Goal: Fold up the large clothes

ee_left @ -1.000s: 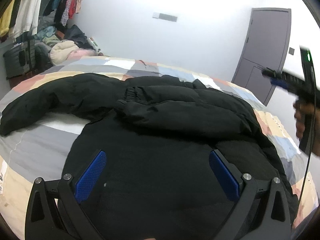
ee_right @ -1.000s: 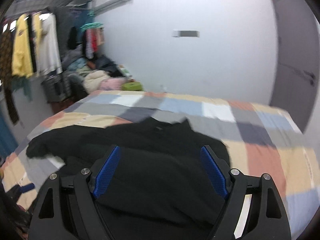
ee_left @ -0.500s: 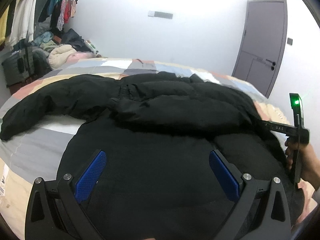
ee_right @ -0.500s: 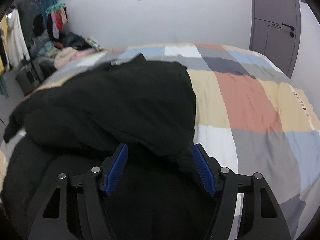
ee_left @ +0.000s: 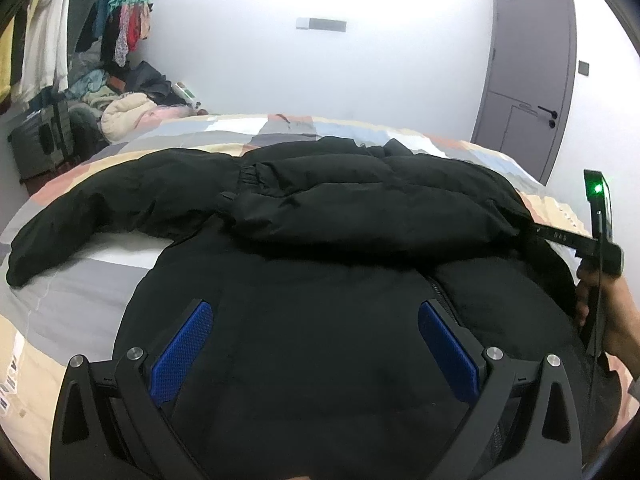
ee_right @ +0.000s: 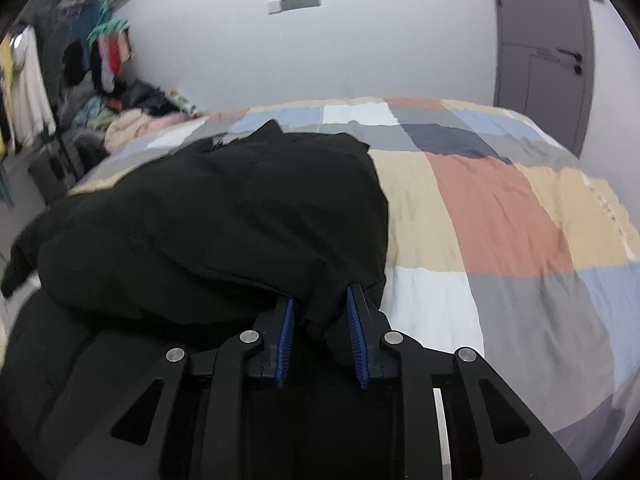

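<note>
The step in hand looks like folding the right side of the black puffer jacket [ee_left: 320,240] inward, one sleeve already lying across its chest; the other sleeve [ee_left: 80,216] stretches out to the left of the frame over the patchwork bed cover [ee_left: 80,296].

The left gripper [ee_left: 316,340] hovers at the lower middle of its view, jaws spread wide, holding nothing, with the jacket's lower body beneath and between its blue pads [ee_left: 182,350].

The right gripper [ee_right: 320,320], low in the centre of its frame, has its jaws drawn nearly together on a bunch of the jacket's right edge [ee_right: 320,300]; in the left view it shows at the right margin.

Next, I judge, the pinched edge wants lifting and carrying leftward across the body, while the left gripper pins or takes the hem; puffy fabric may slip.
</note>
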`<act>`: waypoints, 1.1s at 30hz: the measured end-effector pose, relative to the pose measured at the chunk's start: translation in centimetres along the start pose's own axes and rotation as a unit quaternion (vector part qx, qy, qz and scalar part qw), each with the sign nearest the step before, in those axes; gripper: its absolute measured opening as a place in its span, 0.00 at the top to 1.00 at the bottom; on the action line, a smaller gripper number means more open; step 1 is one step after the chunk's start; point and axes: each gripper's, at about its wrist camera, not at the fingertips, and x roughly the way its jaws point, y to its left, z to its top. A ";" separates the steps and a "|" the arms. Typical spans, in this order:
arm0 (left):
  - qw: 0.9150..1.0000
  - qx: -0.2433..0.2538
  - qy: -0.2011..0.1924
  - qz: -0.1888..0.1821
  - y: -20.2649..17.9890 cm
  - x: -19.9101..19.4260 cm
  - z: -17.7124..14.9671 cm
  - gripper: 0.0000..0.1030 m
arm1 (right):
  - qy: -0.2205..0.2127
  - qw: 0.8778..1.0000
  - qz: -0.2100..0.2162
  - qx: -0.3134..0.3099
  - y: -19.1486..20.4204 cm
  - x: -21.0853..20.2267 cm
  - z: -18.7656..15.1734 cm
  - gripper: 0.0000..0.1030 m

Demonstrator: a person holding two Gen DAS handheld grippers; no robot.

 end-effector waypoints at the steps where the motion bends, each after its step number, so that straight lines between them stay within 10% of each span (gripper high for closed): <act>1: 1.000 0.001 -0.001 -0.001 -0.1 0.0 0.0 0.00 | -0.002 1.000 -0.001 0.004 -0.1 -0.1 0.1 0.78; 16: 1.000 -0.010 -0.012 -0.017 0.2 -0.7 0.4 0.00 | -0.007 0.999 -0.039 0.023 -1.8 -2.1 0.2 0.78; 33: 0.998 -0.007 -0.051 -0.026 -1.0 -5.9 0.2 0.00 | -0.057 0.998 0.039 -0.008 4.2 -13.1 -1.3 0.77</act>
